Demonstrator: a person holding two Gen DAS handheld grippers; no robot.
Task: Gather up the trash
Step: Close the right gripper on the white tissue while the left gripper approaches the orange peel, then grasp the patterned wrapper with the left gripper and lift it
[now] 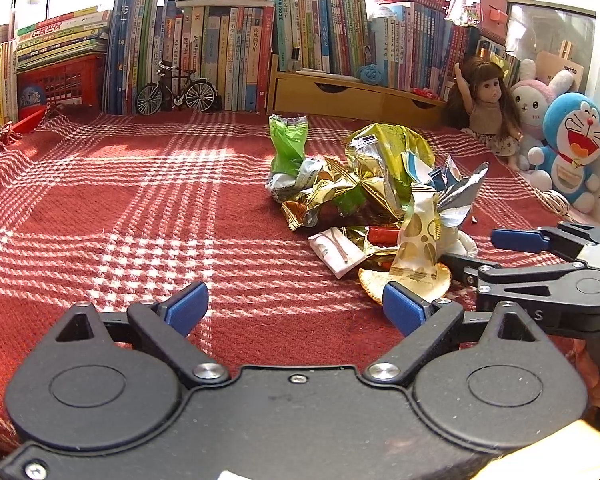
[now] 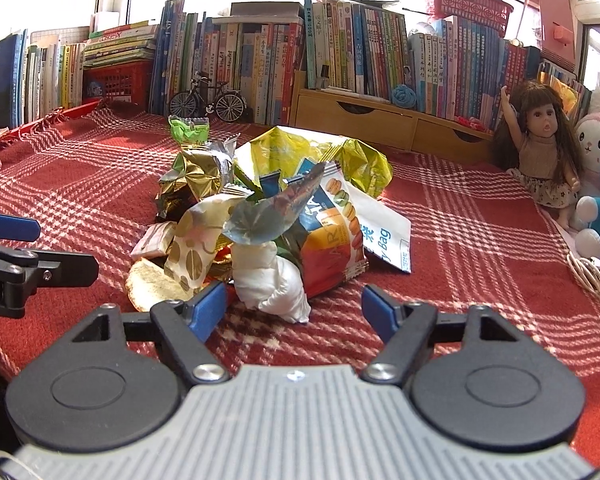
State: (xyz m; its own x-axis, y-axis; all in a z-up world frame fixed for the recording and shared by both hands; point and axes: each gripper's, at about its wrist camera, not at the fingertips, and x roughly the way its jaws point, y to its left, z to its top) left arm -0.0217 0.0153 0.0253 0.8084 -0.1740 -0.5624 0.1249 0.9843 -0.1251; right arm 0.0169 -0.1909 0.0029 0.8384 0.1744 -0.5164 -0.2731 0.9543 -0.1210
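Note:
A pile of trash (image 1: 372, 192) lies on the red plaid blanket (image 1: 140, 208): a green wrapper (image 1: 288, 140), gold foil wrappers, a gold-dotted wrapper (image 1: 416, 248) and a round cracker (image 1: 374, 286). My left gripper (image 1: 296, 308) is open just left of the pile, its right finger touching the cracker's edge. The right wrist view shows the same pile (image 2: 276, 200) with an orange macaron bag (image 2: 332, 240) and a crumpled white tissue (image 2: 272, 280). My right gripper (image 2: 294, 310) is open, with the tissue just ahead between its fingertips. Each gripper shows in the other's view, empty.
Rows of books (image 1: 228, 48), a model bicycle (image 1: 176, 92) and a wooden drawer unit (image 1: 340, 96) line the back. A doll (image 2: 540, 148) and plush toys (image 1: 572, 144) stand at the right, with a coiled white cable (image 2: 592, 276) beside them. The blanket's left side is bare.

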